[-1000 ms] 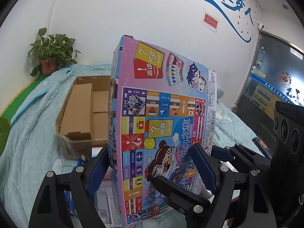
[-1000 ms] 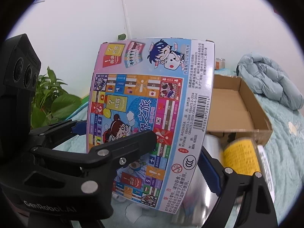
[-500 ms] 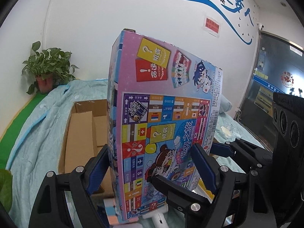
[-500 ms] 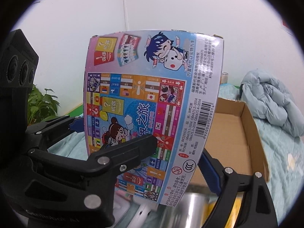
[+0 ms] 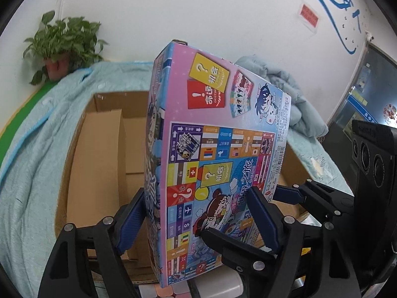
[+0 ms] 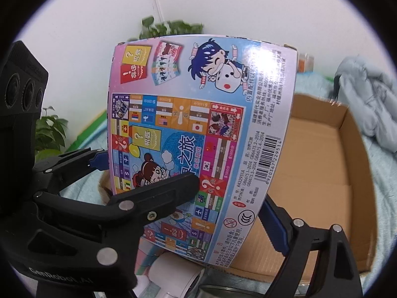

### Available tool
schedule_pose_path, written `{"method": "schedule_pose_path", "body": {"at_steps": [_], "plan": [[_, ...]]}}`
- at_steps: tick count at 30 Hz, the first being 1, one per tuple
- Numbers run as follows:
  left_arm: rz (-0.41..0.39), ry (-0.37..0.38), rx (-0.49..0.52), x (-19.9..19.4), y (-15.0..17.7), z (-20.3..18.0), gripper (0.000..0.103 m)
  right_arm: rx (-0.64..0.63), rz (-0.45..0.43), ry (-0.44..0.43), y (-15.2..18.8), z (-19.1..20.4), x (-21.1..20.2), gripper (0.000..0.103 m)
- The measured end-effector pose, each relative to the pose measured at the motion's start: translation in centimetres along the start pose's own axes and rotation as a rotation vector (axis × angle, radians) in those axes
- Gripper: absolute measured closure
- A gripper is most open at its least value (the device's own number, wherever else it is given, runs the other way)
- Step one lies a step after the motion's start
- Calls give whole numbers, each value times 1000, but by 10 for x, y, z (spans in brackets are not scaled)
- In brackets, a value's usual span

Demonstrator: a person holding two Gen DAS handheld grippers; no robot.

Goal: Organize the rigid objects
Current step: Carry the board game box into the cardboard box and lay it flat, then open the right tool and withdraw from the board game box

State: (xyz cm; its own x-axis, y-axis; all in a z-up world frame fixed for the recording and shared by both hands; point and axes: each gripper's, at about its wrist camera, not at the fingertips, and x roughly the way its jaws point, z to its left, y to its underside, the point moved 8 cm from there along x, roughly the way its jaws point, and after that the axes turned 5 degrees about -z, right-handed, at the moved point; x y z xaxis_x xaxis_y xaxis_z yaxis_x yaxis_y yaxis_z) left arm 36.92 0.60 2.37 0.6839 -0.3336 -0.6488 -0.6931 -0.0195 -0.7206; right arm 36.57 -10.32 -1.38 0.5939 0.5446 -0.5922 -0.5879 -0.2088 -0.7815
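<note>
— Where is the game box (image 5: 218, 154) relative to your tools?

— You carry it upright, tilted, above the open cardboard box (image 5: 104, 154) on the bed. Your left tool (image 5: 198, 221) has its blue pads on the box's narrow side and printed face, jaws closing. Your right tool (image 6: 230, 203) straddles the box's barcode edge, jaws wide, one black finger (image 6: 158, 198) across the printed face.

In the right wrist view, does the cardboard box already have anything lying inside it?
No. The part of the cardboard box that shows past the game box has only bare brown floor and walls.
</note>
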Motion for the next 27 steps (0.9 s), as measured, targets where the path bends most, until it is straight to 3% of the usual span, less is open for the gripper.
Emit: {"method": "schedule_pose_path", "body": {"at_steps": [9,13,16,18,19,20,22,27], "plan": [[50,-76,-5,29,7,18,40,42,189,-52,19,-10,43,21],[65,-113,-28,36,14,33,45,38,214,-53,19,-9,51,26],[75,-168,-9,36,19,52,63,56,256,-22,21,-12,58,32],[79,-134,-5,38,17,54,71,54,286,10,25,-15,66,37],[78,-75,-11,38,16,50,73,63,318,25,31,-17,72,51],[80,-67,-7,38,17,48,74,73,358,40,37,-19,77,54],[70,-96,16,35,17,49,74,87,371,36,36,-18,80,54],[0,-78,20,11,17,47,74,86,412,51,38,-17,81,54]]}}
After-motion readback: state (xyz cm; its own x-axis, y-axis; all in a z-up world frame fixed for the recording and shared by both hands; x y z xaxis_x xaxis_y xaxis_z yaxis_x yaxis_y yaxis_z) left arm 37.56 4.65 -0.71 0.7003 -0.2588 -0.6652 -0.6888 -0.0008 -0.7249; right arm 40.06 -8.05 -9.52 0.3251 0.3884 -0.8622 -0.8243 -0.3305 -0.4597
